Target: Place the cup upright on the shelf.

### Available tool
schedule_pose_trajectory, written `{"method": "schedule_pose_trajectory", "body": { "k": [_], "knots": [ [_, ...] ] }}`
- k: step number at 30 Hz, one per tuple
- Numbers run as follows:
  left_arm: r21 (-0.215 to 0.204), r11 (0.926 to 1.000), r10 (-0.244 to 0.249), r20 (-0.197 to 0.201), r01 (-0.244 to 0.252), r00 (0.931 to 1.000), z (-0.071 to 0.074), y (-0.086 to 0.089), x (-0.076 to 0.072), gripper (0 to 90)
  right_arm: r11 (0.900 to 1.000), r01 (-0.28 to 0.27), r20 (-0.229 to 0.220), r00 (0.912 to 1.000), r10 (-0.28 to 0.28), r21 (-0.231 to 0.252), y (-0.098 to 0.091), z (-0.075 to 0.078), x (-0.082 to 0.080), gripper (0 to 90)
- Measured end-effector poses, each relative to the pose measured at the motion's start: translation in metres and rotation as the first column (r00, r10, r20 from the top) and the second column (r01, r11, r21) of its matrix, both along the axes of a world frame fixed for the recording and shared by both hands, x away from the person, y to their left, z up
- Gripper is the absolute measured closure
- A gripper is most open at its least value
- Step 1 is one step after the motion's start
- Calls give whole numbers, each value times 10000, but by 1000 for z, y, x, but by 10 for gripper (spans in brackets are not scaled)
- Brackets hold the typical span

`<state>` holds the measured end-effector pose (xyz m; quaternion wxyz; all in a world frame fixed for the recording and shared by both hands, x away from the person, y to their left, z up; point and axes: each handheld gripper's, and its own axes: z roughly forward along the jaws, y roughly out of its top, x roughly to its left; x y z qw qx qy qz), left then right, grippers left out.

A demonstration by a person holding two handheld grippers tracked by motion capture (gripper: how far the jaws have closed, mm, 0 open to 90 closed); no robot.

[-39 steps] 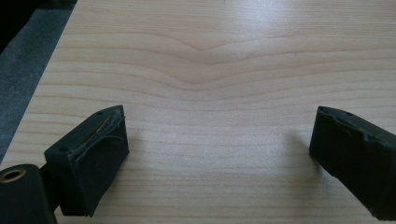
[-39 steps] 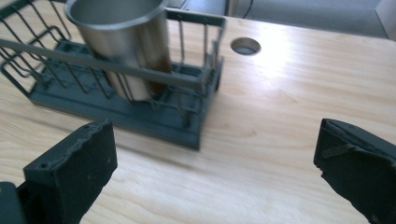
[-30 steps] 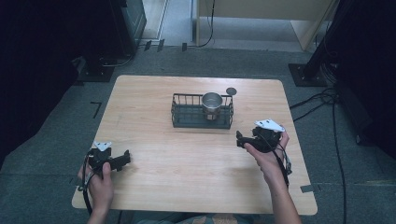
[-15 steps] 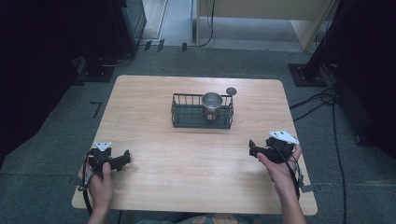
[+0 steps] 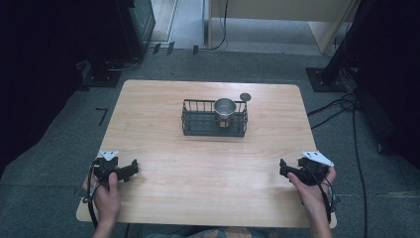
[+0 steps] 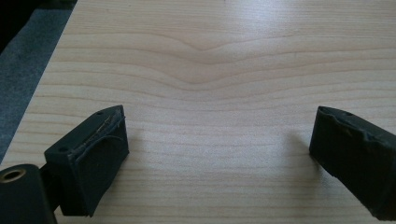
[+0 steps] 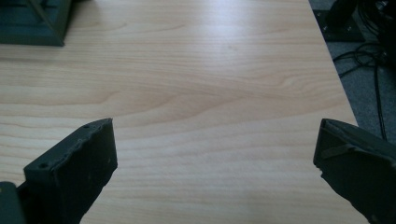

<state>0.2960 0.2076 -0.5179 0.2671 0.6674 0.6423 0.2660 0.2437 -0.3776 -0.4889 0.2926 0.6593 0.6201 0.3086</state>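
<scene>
Wooden table (image 5: 163, 119), grey floor (image 5: 54, 144), black stand bases (image 5: 324, 79), cables (image 5: 346, 106) at right

front table (image 5: 198, 168) bare — free | wire basket (image 5: 214, 130) blocks mid-table

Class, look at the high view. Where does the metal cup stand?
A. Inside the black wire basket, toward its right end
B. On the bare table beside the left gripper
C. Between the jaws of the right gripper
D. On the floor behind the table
A: the metal cup stands within the walls of the black wire basket, toward its right end, far from both grippers.
</scene>
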Motion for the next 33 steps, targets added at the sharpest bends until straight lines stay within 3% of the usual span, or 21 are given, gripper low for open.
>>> {"method": "schedule_pose_trajectory", "body": {
  "k": [13,27,33],
  "knots": [
    [-1,10000,2,0,-2,10000,0,0,0,48,9984,560,-482,9973,-562,-56,-22,-22,-24,0],
    [-2,10000,2,2,-2,10000,0,0,0,48,9987,446,-962,9943,-469,-261,-32,-38,-42,0],
    [3,10000,2,-1,-2,10000,0,0,0,48,9993,348,-867,9956,-355,-95,-35,-39,-46,0]
  ]
}}
